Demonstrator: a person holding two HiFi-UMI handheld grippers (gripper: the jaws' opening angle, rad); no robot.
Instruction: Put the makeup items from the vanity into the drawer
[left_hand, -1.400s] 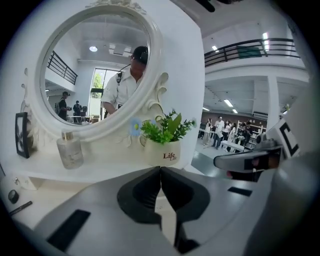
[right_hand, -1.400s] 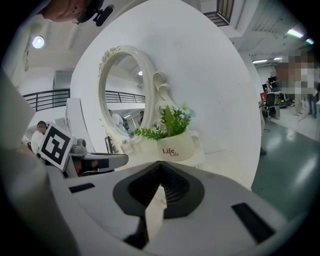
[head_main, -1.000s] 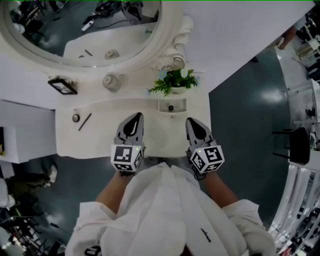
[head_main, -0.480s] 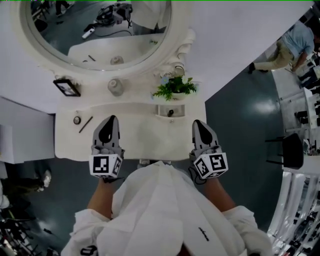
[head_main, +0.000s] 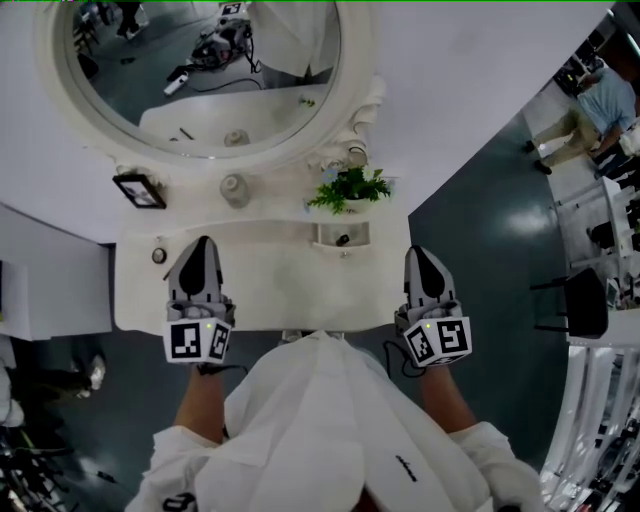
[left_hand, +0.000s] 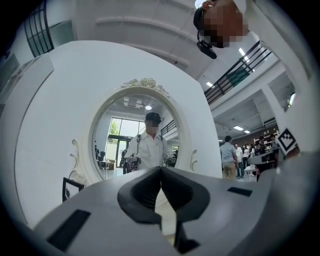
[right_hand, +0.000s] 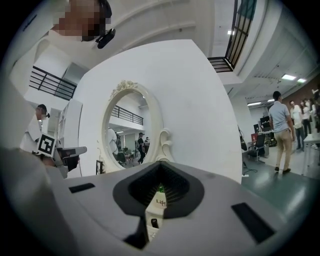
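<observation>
The left gripper (head_main: 203, 243) was clamped shut with nothing in it, out over the left end of the vanity top (head_main: 285, 285). Just beside its tips sat a small round makeup item (head_main: 158, 255), with a lidded jar (head_main: 234, 189) further back by the mirror (head_main: 200, 80). Across in the middle, the small drawer (head_main: 343, 237) sat in front of the potted plant (head_main: 350, 187), and at the right edge the right gripper (head_main: 419, 252) was shut and empty too.

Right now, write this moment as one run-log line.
left gripper: shut, empty, over vanity | right gripper: shut, empty, by its right edge | small round item: on vanity
</observation>
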